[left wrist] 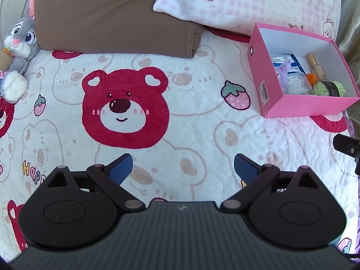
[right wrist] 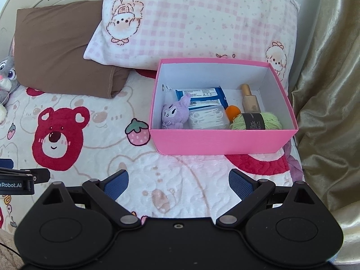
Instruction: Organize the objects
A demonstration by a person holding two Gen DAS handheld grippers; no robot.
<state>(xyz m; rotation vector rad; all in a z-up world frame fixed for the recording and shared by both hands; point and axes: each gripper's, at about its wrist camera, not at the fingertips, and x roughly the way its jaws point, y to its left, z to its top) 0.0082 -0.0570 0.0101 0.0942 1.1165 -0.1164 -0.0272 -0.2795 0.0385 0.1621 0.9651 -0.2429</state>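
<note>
A pink box stands on the bed ahead of my right gripper, which is open and empty. In it lie a purple plush, a blue wipes pack, a clear box of floss picks, an orange ball, a gold bottle and green yarn. In the left wrist view the pink box is at the right. My left gripper is open and empty over the bear-print blanket.
A grey bunny plush sits at the far left by the headboard. A brown pillow and a pink checked pillow lie at the back. A gold curtain hangs at the right of the bed.
</note>
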